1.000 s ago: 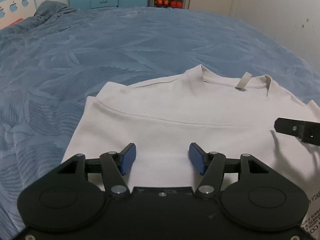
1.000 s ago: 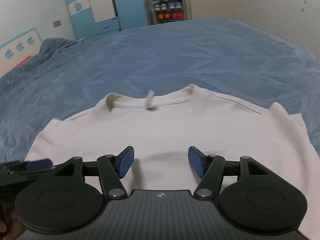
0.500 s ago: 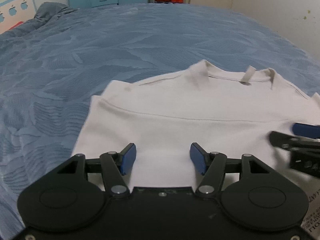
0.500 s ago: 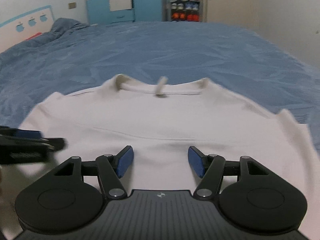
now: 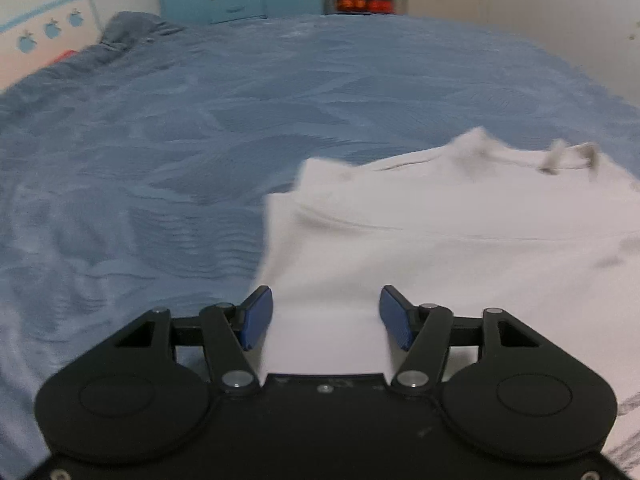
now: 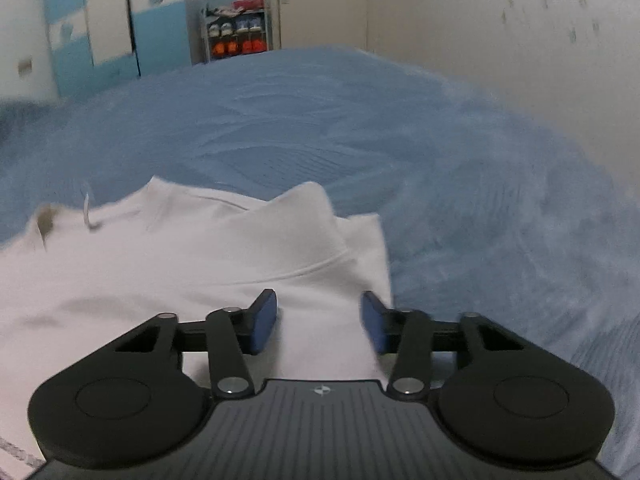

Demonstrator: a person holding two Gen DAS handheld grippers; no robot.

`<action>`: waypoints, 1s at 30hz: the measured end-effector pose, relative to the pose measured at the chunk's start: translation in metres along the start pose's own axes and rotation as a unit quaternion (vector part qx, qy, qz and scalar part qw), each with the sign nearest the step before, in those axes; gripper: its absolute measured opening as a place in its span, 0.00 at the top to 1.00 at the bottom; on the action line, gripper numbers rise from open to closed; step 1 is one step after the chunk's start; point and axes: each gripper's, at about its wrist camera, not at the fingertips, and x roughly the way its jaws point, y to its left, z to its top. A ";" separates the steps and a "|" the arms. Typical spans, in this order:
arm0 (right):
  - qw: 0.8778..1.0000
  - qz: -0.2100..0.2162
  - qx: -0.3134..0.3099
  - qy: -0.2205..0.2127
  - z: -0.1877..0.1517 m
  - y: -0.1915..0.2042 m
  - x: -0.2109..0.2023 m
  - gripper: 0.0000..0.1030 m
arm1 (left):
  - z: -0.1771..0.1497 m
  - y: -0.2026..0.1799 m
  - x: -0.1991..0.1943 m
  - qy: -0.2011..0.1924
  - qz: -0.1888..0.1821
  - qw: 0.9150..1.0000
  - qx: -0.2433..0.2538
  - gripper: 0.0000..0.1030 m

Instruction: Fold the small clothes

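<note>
1. Bedroom setting: blue textured bedspread [image 5: 200, 152] is covering a wide bed; blue-and-white wardrobe [image 6: 108, 28] and shoe rack [image 6: 236, 28] are standing at the far wall.
2. White T-shirt [image 5: 460, 264] is lying flat on the bedspread, collar [image 5: 560, 160] at the far end and body running back toward the cameras. Long axis is therefore running roughly along the viewing direction of both grippers. A strip of grey print is showing at the near edge in both views.
3. Left gripper [image 5: 326, 316] is hovering over the shirt's left side edge, fingers spread wide, nothing between them. The outer blue pad [image 5: 256, 316] is sitting about over the cloth-to-bedspread boundary.
4. Right gripper [image 6: 316, 320] is hovering over the shirt's right side edge, near the folded-looking sleeve [image 6: 360, 240]. Fingers are apart, a little narrower than the left pair, and are gripping nothing. Its outer pad is blurred.
5. Judgement: each gripper is nearer its own side edge, so a lengthwise fold looks likely, each edge carried inward across the long axis.
6. Both frames are showing motion blur; contact with the cloth cannot be told.
</note>
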 end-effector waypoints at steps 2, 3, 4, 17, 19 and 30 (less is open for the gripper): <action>1.000 -0.001 0.005 -0.007 -0.002 -0.006 -0.005 0.64 | -0.001 0.009 0.003 0.006 0.006 1.000 -0.012 0.38; 1.000 -0.007 -0.003 -0.009 -0.003 -0.005 -0.007 0.65 | -0.001 0.014 0.004 0.010 0.002 1.000 -0.026 0.38; 1.000 -0.015 -0.012 -0.011 -0.003 -0.002 -0.009 0.65 | -0.001 0.019 0.004 0.013 -0.004 0.999 -0.038 0.38; 0.995 0.083 -0.056 -0.021 0.001 0.090 -0.067 0.43 | -0.005 -0.044 -0.056 -0.013 -0.046 0.998 -0.036 0.41; 0.994 0.100 -0.054 -0.006 -0.010 0.102 -0.065 0.42 | -0.013 -0.060 -0.065 -0.017 -0.062 0.998 -0.023 0.41; 0.980 0.084 -0.176 0.030 -0.058 0.146 -0.051 0.36 | -0.037 -0.092 -0.053 0.012 -0.066 0.997 0.034 0.39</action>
